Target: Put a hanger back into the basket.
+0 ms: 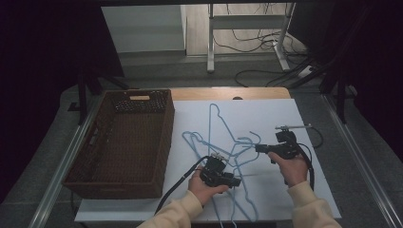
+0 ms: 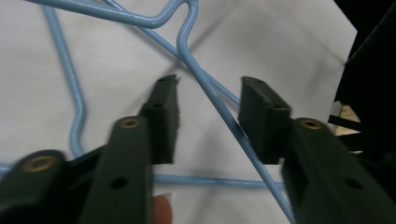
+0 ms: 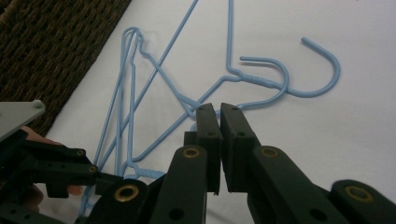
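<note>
Tangle of blue wire hangers [image 1: 223, 147] spread on white table [image 1: 313, 190], beside wicker basket [image 1: 121, 142].

Left tool [image 2: 208, 112] lowered over one hanger wire; jaws part-open, wire between pads, not yet pinched.

Right tool [image 3: 219, 112] nearly closed, apparently pinching wire.

Step judged: grasping hanger. Next move calls for closing fully on wire, then lifting it free of tangle.

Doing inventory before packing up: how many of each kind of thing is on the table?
Wicker basket: 1
Grippers: 2, left gripper and right gripper
Blue wire hangers: at least 2 by hooks; tangled
Total: at least 5
</note>
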The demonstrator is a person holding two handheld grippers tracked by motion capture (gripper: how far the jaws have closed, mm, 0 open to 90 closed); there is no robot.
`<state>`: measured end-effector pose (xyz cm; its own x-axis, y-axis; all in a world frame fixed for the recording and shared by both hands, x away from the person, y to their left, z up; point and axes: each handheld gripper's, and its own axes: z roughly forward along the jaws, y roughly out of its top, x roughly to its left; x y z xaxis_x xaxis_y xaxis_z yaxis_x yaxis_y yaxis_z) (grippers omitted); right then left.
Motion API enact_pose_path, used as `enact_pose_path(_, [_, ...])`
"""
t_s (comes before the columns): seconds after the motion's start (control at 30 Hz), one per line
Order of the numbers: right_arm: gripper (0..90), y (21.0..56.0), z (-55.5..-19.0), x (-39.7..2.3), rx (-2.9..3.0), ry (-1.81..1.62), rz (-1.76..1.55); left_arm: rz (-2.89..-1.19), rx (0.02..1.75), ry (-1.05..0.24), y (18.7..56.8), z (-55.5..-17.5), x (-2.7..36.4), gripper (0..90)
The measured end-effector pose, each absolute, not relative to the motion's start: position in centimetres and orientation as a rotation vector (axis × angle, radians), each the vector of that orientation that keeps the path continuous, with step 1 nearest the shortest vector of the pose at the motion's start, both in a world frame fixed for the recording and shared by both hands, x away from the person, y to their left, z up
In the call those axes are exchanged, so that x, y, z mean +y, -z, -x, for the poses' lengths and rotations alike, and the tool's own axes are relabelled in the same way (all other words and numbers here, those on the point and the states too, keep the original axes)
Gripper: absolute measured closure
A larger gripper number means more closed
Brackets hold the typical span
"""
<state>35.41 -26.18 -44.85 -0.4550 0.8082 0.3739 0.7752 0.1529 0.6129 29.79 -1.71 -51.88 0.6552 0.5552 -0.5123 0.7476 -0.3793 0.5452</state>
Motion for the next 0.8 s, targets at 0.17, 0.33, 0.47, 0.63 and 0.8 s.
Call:
enact_pose_path(0.17, [86.5,44.6,-35.3,-26.3,2.351,-1.231,-1.613,-2.07,0.987,0.367,51.8,-29.9,-1.7,72.7])
enact_pose_path(0.33, [76.8,44.0,-35.0,-26.5,2.393,-1.292,-1.558,-2.061,0.981,0.388,51.5,-30.1,-1.1,75.4])
enact_pose_path(0.47, [59.6,43.7,-34.8,-26.6,2.414,-1.368,-1.489,-2.046,0.987,0.378,50.6,-30.0,-0.4,77.6])
enact_pose_path(0.63, [36.4,42.8,-34.6,-27.5,2.365,-1.557,-1.386,-2.016,1.007,0.298,49.2,-29.6,1.6,82.6])
enact_pose_path(0.8, [33.0,42.6,-34.5,-28.1,2.347,-1.596,-1.334,-1.982,1.015,0.282,48.4,-29.6,3.0,85.4])
